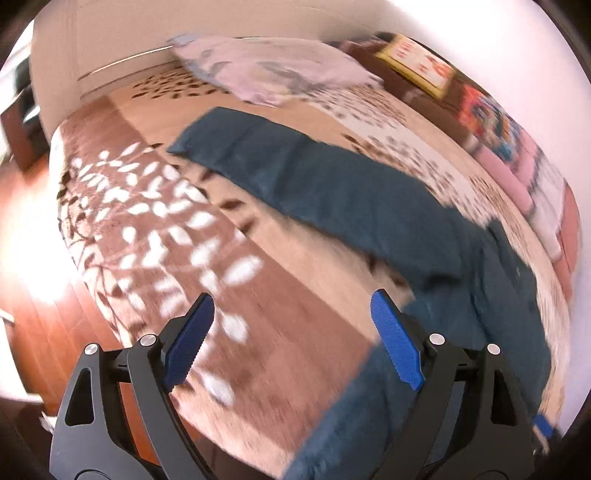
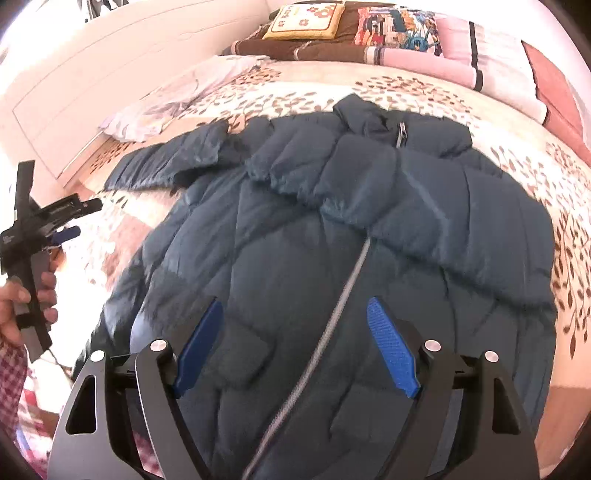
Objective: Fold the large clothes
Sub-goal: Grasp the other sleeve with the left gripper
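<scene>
A dark teal puffer jacket (image 2: pixel 351 229) lies front up on the bed, its grey zipper (image 2: pixel 332 317) running down the middle and its collar at the far end. One sleeve (image 1: pixel 306 177) stretches out to the left; the other is folded across the chest. My right gripper (image 2: pixel 295 343) is open and empty, hovering over the jacket's lower front. My left gripper (image 1: pixel 291 332) is open and empty above the bedspread, left of the jacket. It also shows in the right wrist view (image 2: pixel 70 221), held in a hand.
The bed has a leaf-patterned brown and cream bedspread (image 1: pixel 155 229). A pale crumpled garment (image 1: pixel 273 70) lies at the far left side. Cushions and pillows (image 2: pixel 399 33) line the headboard end. Wooden floor (image 1: pixel 33 280) lies beyond the bed's left edge. A white wall panel (image 2: pixel 110 66) stands behind.
</scene>
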The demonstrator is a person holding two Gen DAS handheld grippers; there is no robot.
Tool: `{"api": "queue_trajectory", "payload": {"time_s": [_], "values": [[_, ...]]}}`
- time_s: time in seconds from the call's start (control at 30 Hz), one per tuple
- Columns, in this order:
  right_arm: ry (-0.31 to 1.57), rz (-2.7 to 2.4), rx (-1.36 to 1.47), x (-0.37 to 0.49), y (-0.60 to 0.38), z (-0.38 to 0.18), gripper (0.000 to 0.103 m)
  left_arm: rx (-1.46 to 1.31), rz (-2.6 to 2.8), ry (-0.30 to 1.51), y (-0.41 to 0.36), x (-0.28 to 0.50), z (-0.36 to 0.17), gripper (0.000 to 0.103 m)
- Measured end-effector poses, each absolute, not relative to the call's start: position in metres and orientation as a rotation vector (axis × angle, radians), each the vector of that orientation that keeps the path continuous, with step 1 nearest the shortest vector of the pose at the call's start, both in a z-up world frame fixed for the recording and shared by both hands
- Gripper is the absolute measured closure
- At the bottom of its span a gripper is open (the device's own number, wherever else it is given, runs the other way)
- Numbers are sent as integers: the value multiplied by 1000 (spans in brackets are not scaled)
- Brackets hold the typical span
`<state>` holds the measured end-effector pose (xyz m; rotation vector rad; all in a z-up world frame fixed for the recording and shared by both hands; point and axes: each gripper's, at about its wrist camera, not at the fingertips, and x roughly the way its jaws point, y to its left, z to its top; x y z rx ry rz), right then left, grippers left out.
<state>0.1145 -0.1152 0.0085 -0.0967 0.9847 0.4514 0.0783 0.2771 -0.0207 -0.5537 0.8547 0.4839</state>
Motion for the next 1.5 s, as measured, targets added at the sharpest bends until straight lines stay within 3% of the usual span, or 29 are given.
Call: {"api": "queue_trajectory", "payload": {"time_s": [0.47,0.53,0.6,0.73,0.77,0.8,0.87,0.93,1.0,1.2,1.5], "values": [[955,445,-93,121,-107,10,25,-970,560,815,402,136,-76,18],[986,441,-80,124,-108,6,25,-1014,542,804,410,140,-84,26],[1002,434,-63,124,-109,3,25,-1031,529,812,414,145,-90,40],[1049,435,-30,127,-112,-6,25,-1027,540,824,420,156,-98,51],[1059,436,-27,127,-112,-8,25,-1018,544,813,420,158,-98,57],[1064,436,-25,127,-113,-10,25,-1012,543,810,421,161,-97,69],[1075,436,-23,126,-114,-12,27,-1016,534,813,424,165,-99,80],[1080,438,-16,125,-116,-13,27,-1019,536,808,425,167,-99,82],[1079,436,-15,123,-118,-14,27,-1009,534,800,427,170,-99,99],[1082,430,-6,119,-125,-14,29,-892,498,717,415,170,-69,102],[1057,418,42,110,-144,-7,29,-613,162,512,327,165,54,102]]}}
